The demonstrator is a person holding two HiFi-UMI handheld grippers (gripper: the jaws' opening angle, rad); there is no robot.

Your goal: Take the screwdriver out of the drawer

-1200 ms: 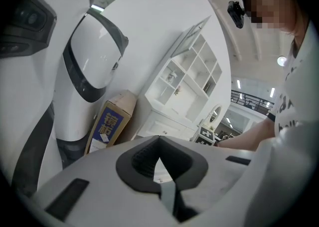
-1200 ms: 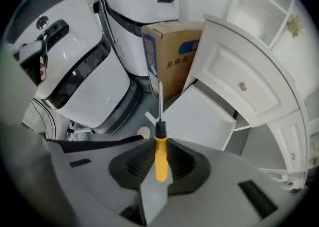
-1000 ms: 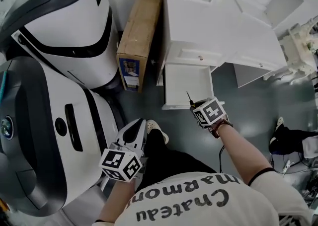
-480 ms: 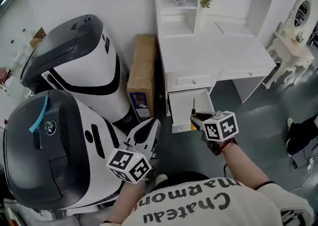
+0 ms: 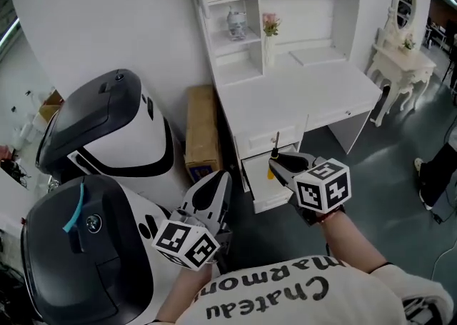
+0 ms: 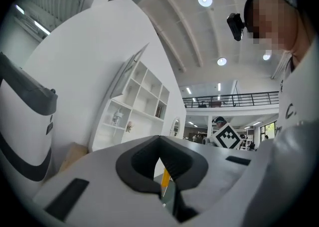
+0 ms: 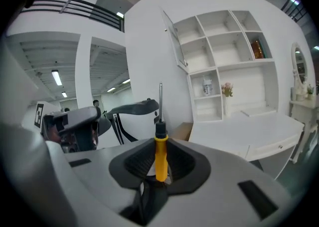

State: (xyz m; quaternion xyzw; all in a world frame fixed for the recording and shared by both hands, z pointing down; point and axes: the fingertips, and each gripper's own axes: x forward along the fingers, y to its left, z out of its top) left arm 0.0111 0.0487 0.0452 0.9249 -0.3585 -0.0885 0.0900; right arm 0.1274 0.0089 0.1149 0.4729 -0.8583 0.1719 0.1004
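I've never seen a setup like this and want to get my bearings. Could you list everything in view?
Screwdriver: one, yellow handle, upright in the right gripper's jaws.
Desk: one, white, shelves on top, against the wall.
Drawer: one, white, pulled open under the desk.
Vase: one, pale, on a shelf.
Flowers: one bunch, pink, right of the vase.
Cardboard box: one, brown, on the floor left of the desk.
Rounded machines: two, white and dark grey, at left.
Dressing table: one, white, oval mirror, far right.
Left gripper: one, white, jaws together, empty.
Right gripper: one, white, jaws closed on the screwdriver.
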